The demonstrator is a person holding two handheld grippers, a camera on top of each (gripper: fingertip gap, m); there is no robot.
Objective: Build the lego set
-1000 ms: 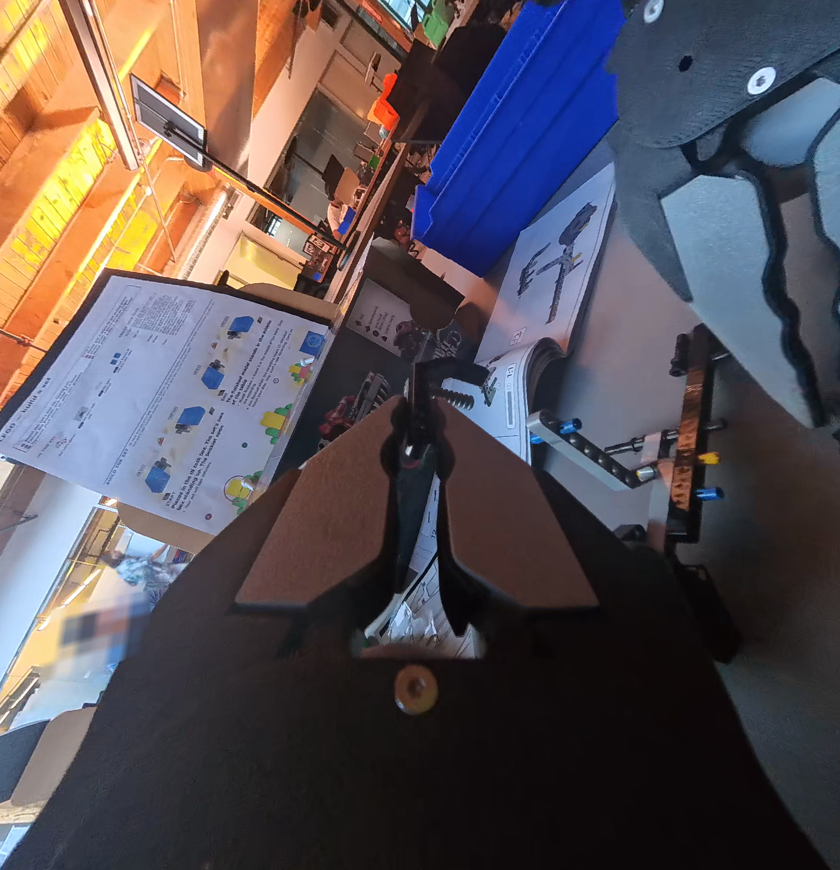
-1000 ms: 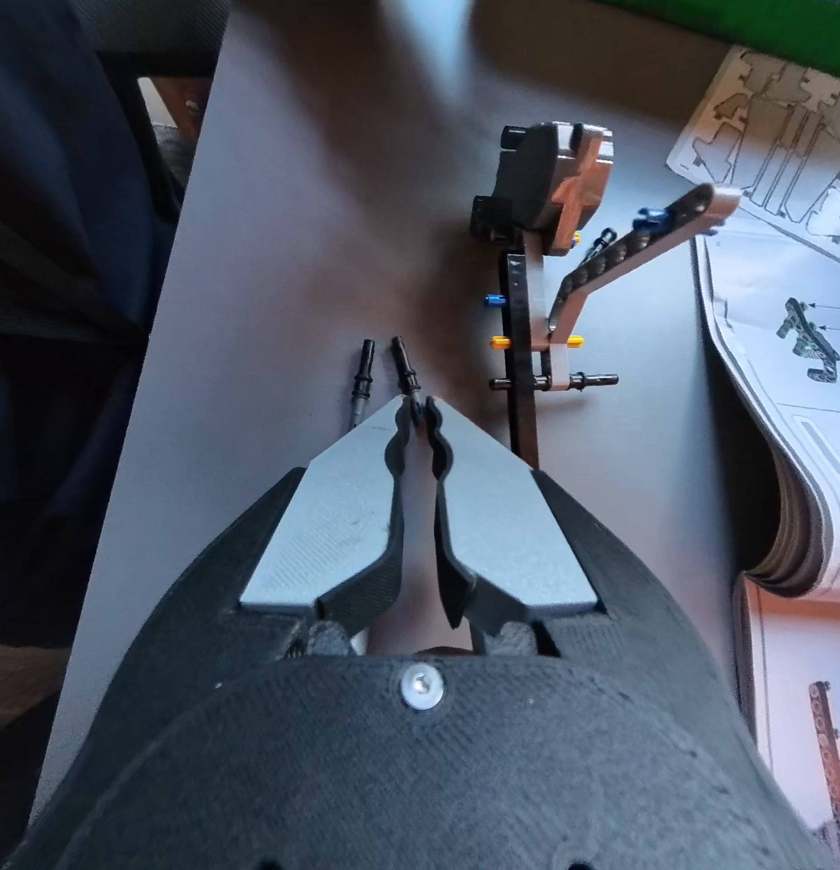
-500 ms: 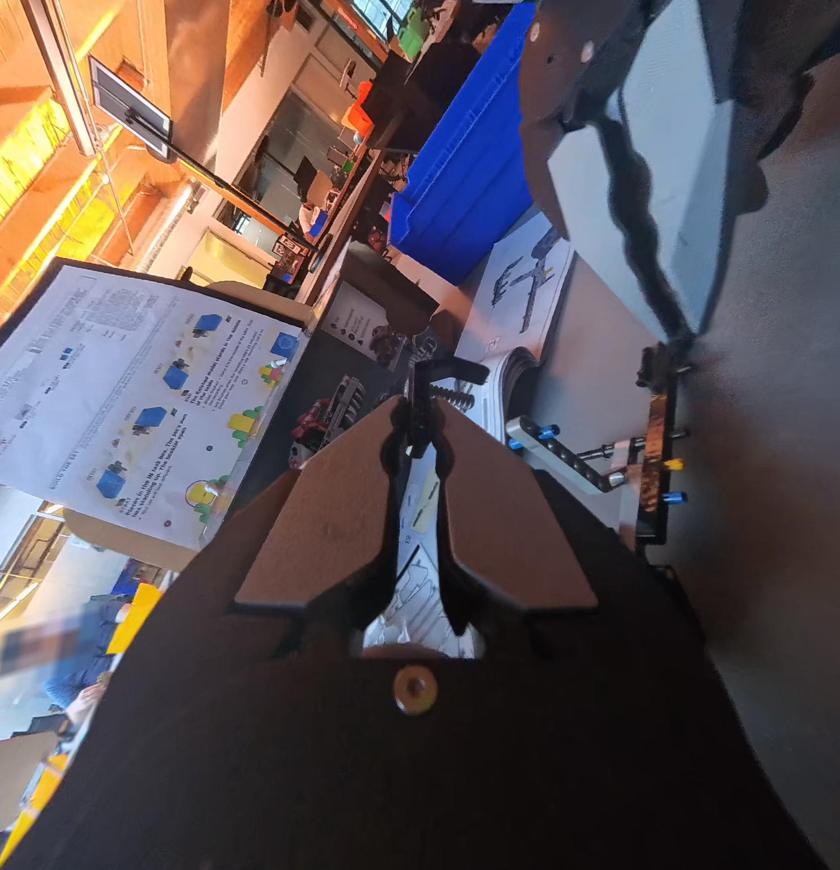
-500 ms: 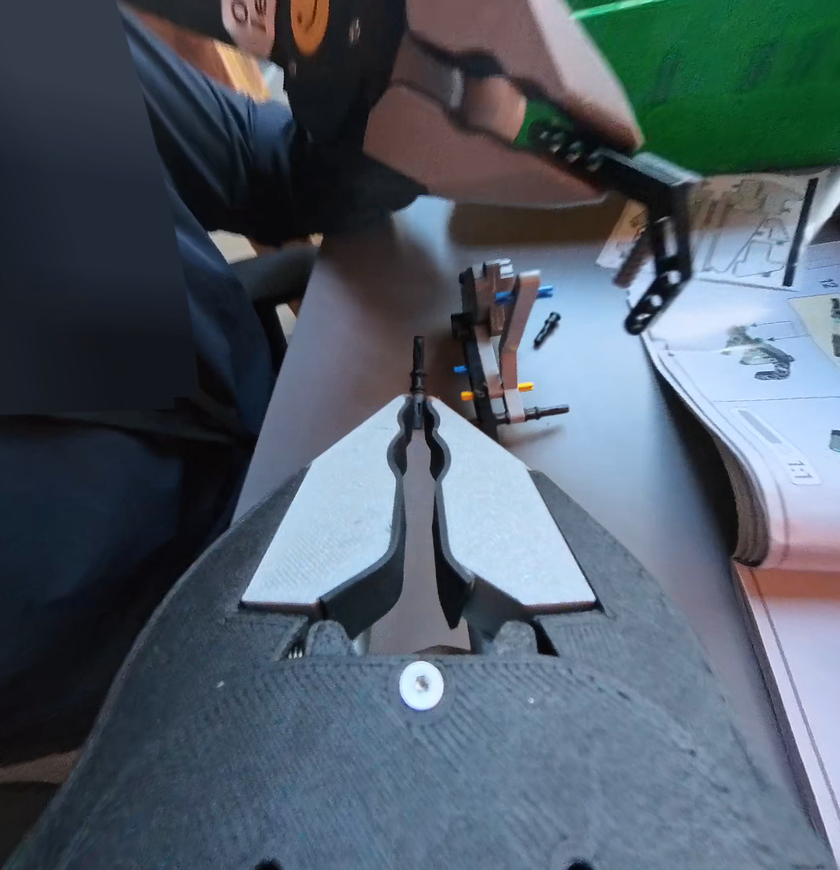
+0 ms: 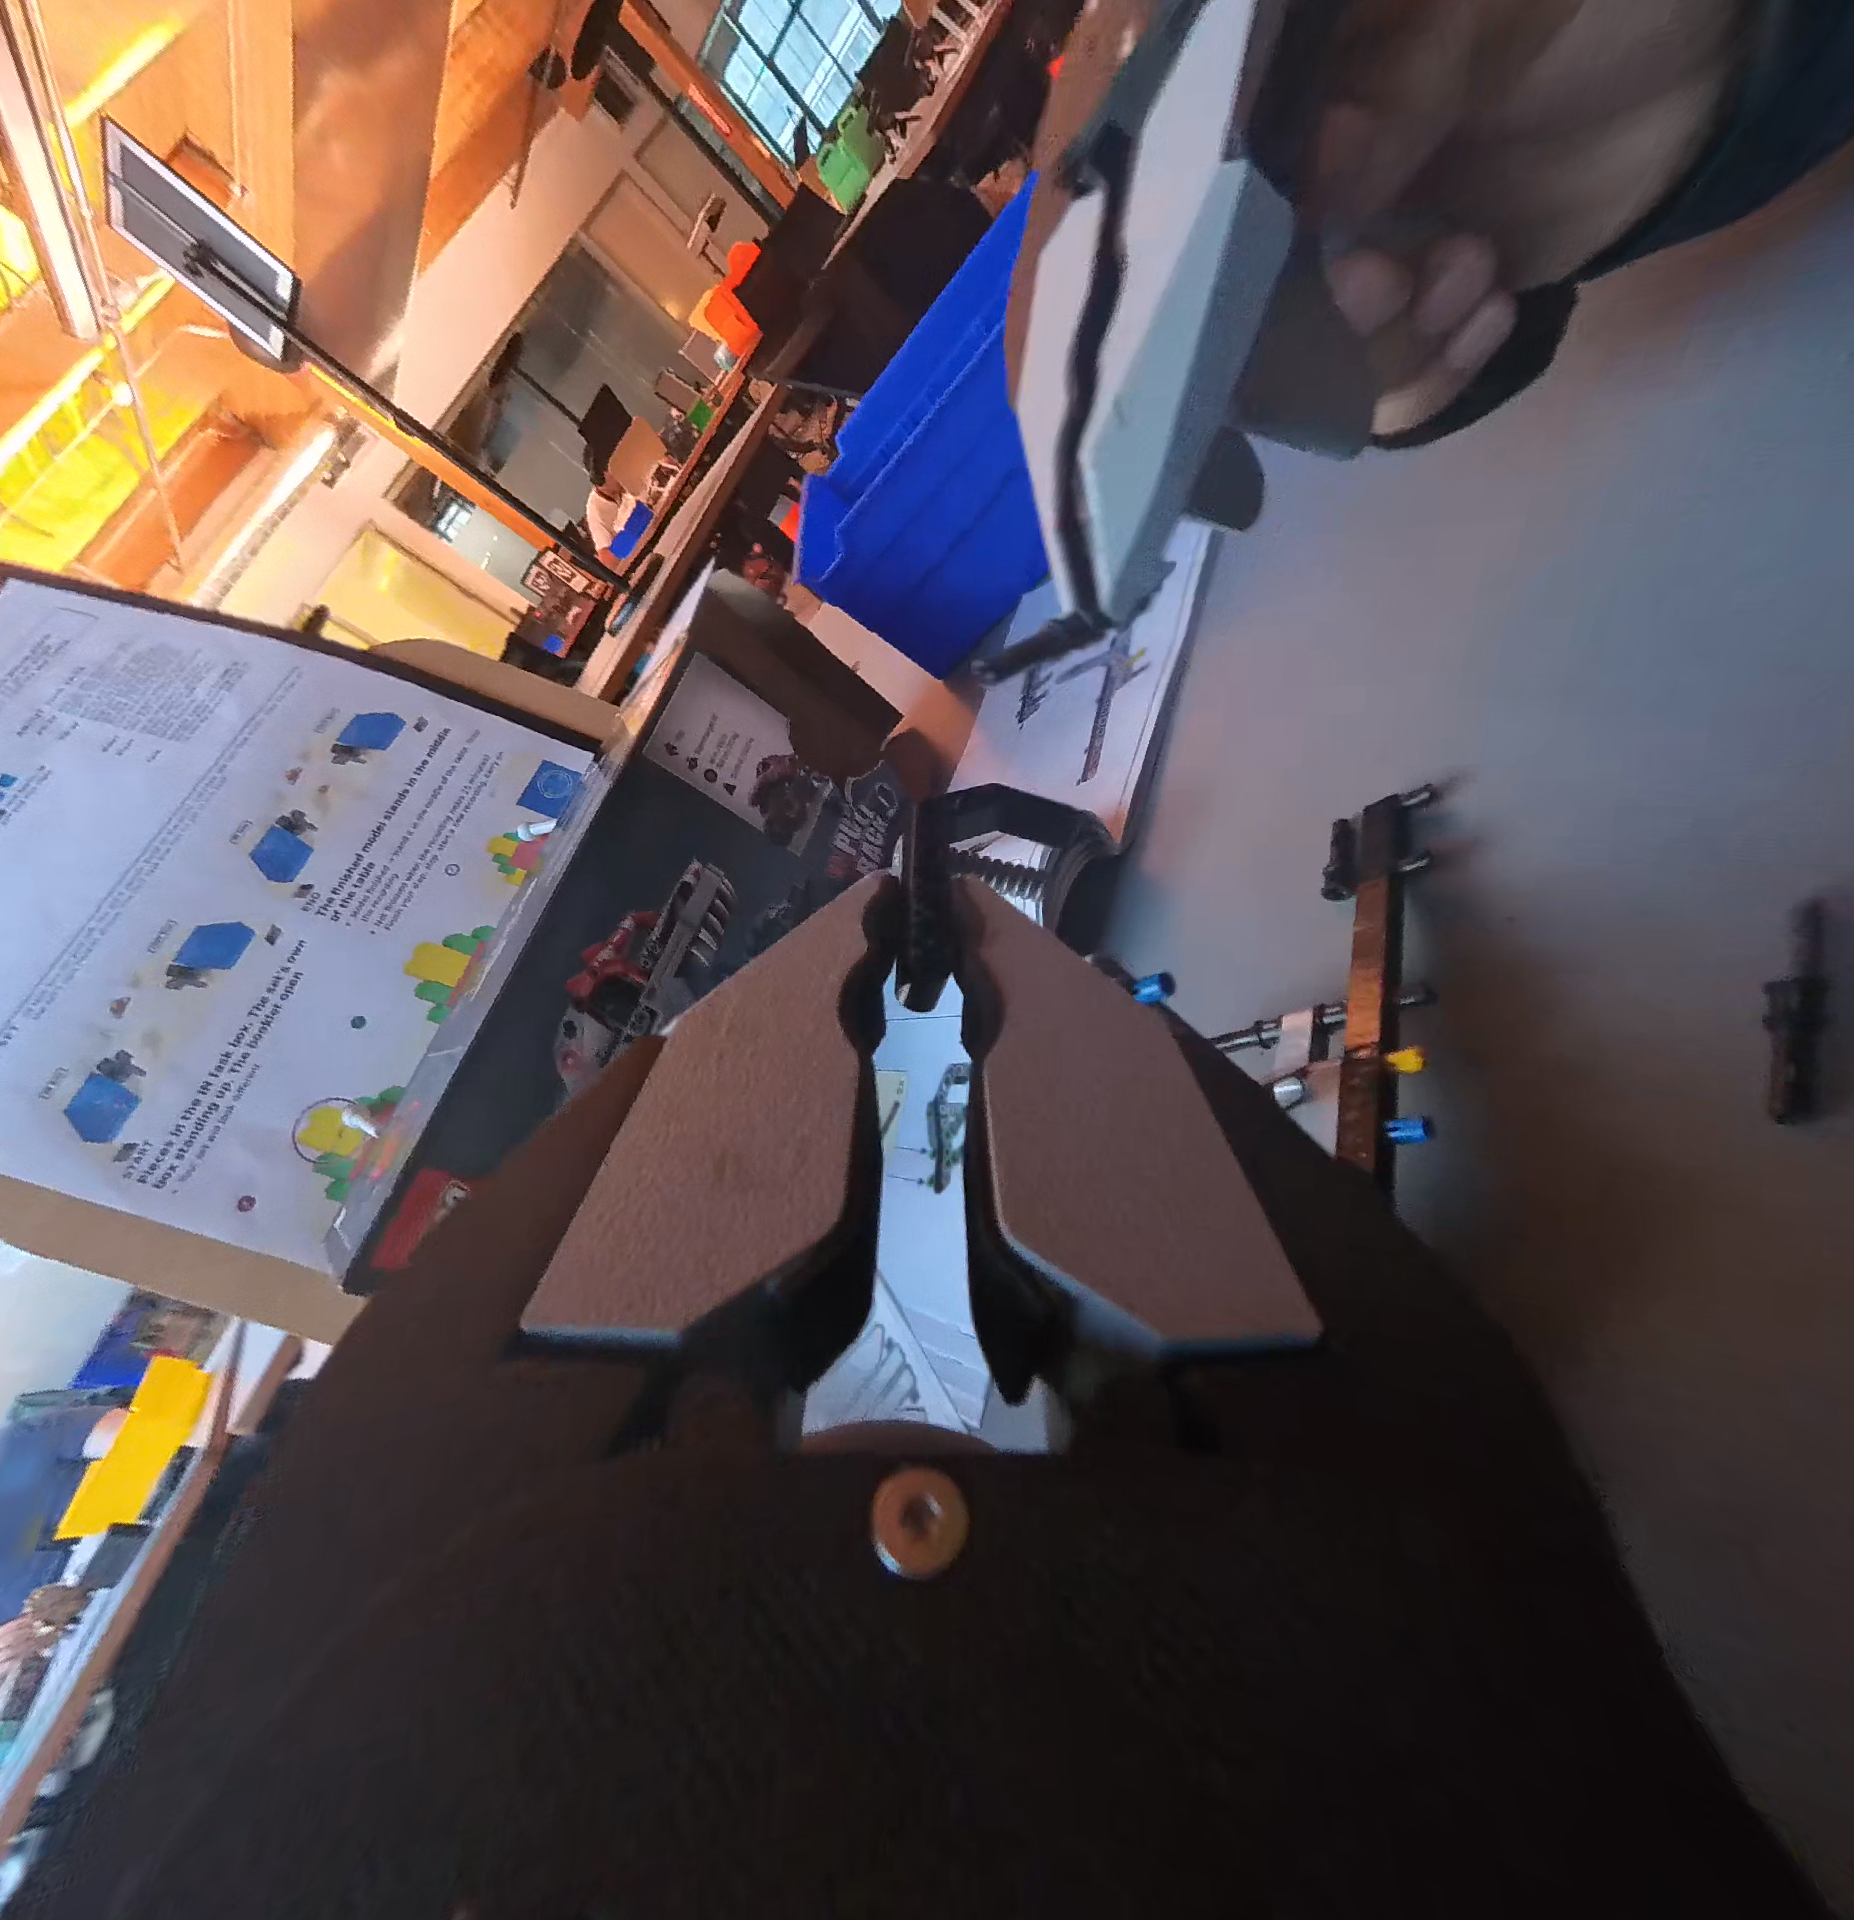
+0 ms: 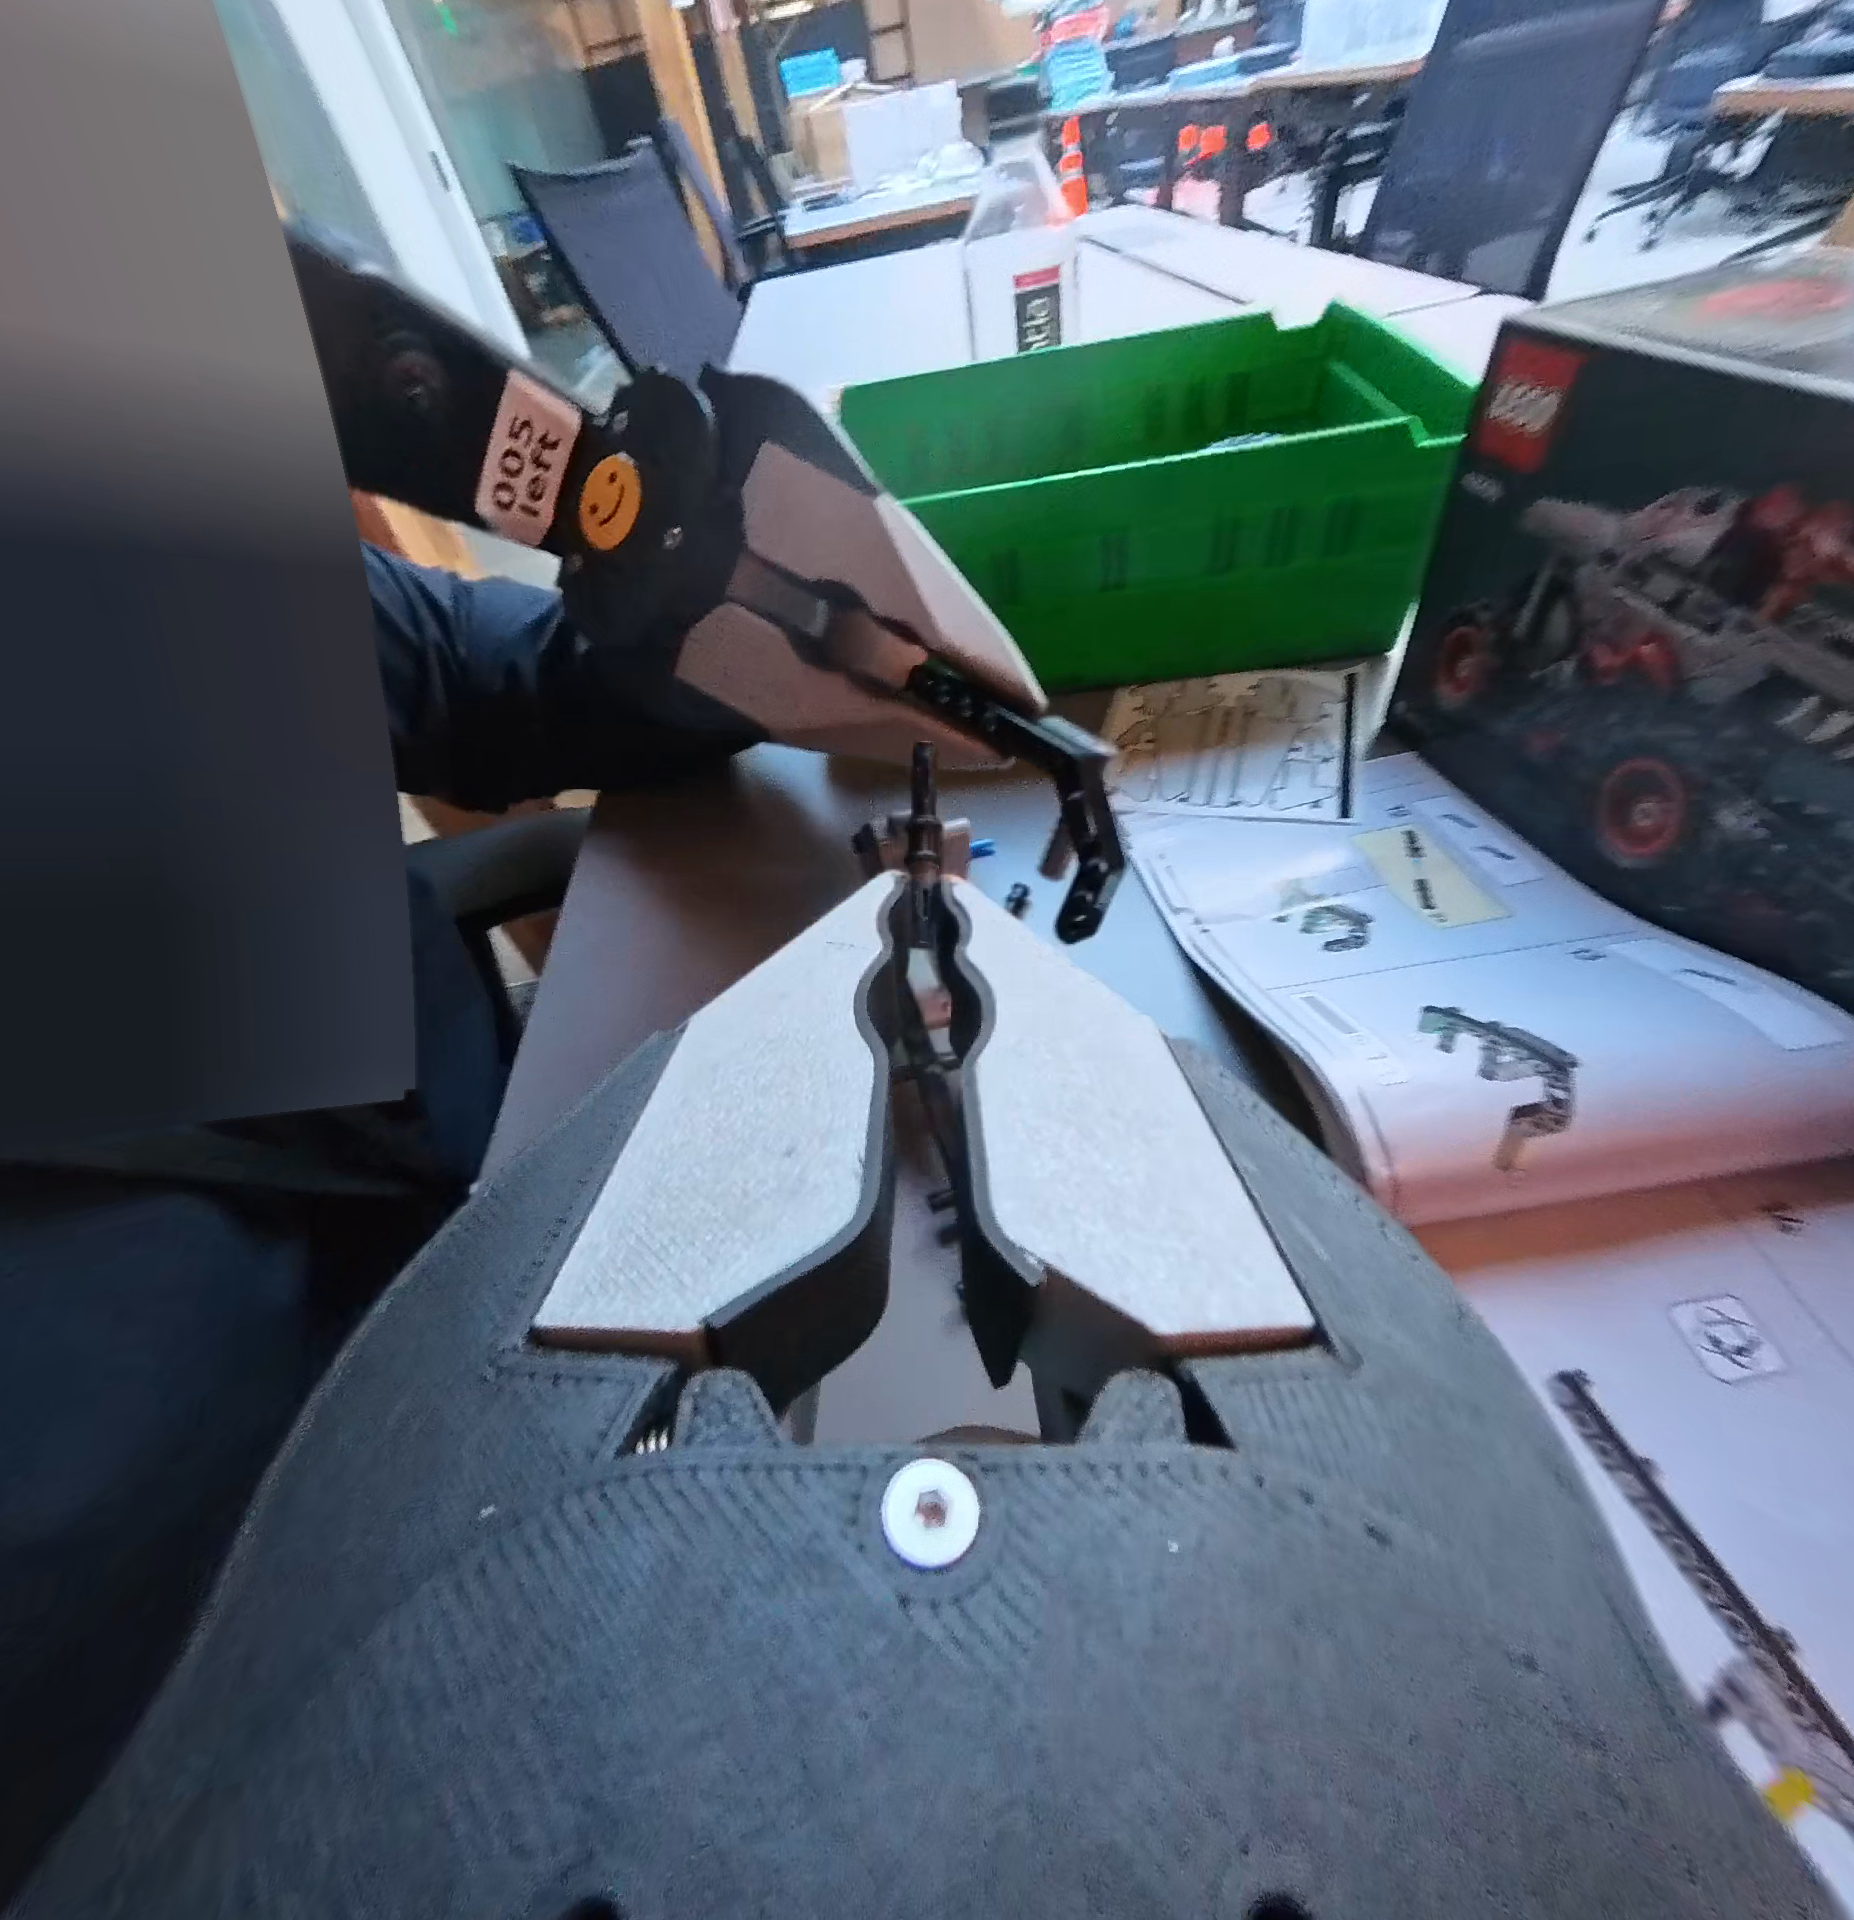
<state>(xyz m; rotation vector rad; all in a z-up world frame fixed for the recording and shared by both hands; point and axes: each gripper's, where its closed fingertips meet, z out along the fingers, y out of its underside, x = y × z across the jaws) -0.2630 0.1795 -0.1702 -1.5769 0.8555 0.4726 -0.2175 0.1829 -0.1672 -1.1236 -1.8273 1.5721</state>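
My left gripper (image 5: 923, 906) is shut on a black bent beam (image 5: 938, 862) and holds it in the air; the beam also shows in the right wrist view (image 6: 1074, 821), sticking out of the left gripper (image 6: 798, 603). My right gripper (image 6: 921, 896) is shut on a thin black axle pin (image 6: 921, 821) that points up, just left of the beam's hanging end. The part-built model (image 5: 1370, 997), a black beam with blue, yellow and black pins, lies on the grey table. Another black pin (image 5: 1794, 1029) lies beside it.
An open instruction booklet (image 6: 1525, 997) lies to the right, with the set's box (image 6: 1671, 644) behind it and a green bin (image 6: 1162, 499) at the back. A blue bin (image 5: 933, 499) and a printed sheet (image 5: 227, 894) stand beyond the table. A small black pin (image 6: 1018, 894) lies loose. The tips of one gripper are about 5 cm away from the tips of the other.
My right gripper has closed on one of the two black pins, lifted it off the table and tilted up. The left gripper with the bent beam has come close to it.
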